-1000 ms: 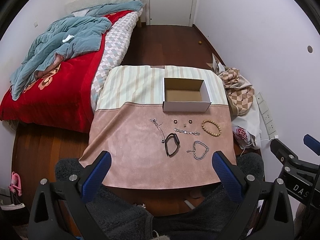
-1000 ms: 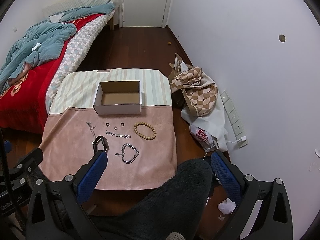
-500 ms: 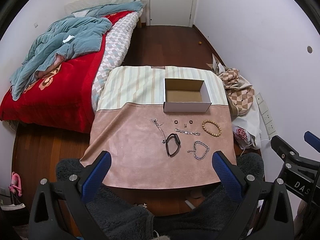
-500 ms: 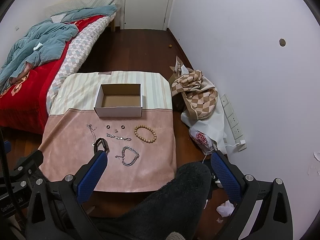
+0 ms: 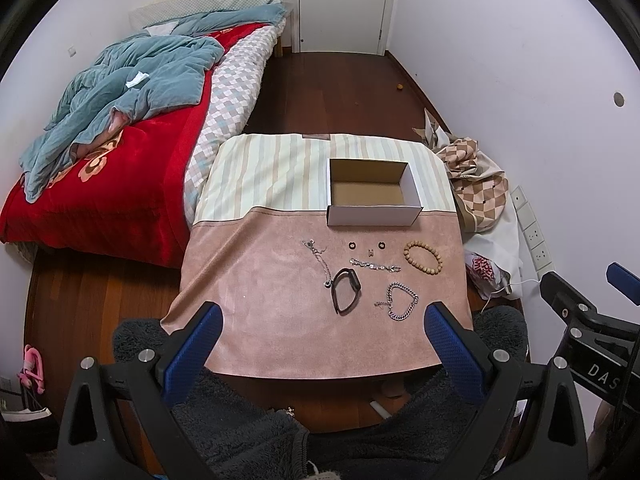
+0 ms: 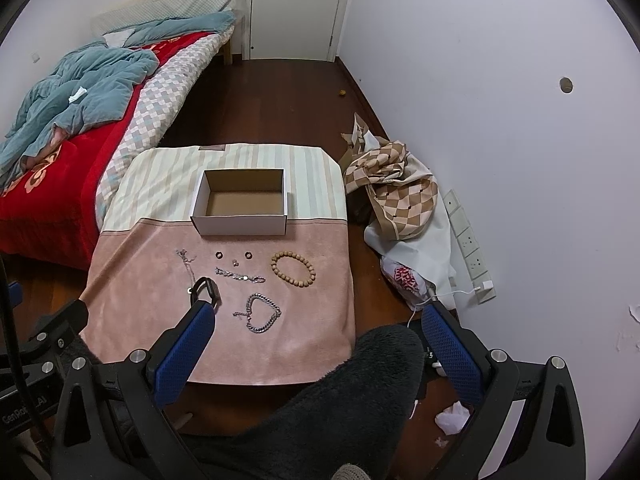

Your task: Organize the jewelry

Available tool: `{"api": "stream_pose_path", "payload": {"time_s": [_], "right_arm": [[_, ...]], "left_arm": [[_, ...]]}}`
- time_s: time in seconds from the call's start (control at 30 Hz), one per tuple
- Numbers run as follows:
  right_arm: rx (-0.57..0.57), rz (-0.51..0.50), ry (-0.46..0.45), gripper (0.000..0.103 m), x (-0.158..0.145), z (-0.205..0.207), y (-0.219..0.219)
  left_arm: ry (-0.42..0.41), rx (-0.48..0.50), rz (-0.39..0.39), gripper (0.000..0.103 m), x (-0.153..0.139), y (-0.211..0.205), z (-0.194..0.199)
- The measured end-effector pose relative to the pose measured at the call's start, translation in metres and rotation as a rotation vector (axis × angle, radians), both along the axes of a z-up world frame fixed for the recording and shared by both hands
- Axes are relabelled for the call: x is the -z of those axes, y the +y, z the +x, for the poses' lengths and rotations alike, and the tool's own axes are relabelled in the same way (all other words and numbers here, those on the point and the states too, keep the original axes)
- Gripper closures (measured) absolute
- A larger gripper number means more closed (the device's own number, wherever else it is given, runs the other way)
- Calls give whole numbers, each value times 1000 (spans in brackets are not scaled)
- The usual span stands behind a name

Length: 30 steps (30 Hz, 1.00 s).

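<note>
An open white cardboard box stands empty at the back of the pink cloth-covered table. In front of it lie a wooden bead bracelet, a silver chain bracelet bent into a heart, a black band, a thin silver necklace, a silver link bracelet and two small dark rings. My left gripper and right gripper are both open and empty, held high over the near edge of the table.
A bed with a red blanket and blue quilt stands at the left. A checked cloth pile and a wall power strip are at the right. A dark fuzzy garment lies below the grippers. A closed door is at the back.
Both cameras have drifted back a little from the table. The jewelry and the box have not moved, and both grippers stay open.
</note>
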State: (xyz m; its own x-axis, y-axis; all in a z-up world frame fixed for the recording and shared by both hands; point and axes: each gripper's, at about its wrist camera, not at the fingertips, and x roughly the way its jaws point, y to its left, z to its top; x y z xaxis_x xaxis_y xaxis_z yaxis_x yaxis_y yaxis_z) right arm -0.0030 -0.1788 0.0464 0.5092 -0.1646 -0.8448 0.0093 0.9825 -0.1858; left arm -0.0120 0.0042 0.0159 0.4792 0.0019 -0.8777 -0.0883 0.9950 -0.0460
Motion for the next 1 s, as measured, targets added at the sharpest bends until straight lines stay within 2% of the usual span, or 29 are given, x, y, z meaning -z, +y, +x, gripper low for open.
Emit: {"api": "stream_pose_path", "payload": {"time_s": [0.6,0.7,0.83,1.0], "right_arm": [[2,12,-2,0,3,-2,-3],[2,13,-3,0,5,-1,-2],[23,23,10,0,15,11,-11],[70,58,109,0,65,51,-32]], "left_arm": [[-7,2,2,0,-2,-1,2],[-17,-15,21,0,1,-2,7],[-11,-53,48,0,18,1,28],[21,-83,129,0,66,2,60]]}}
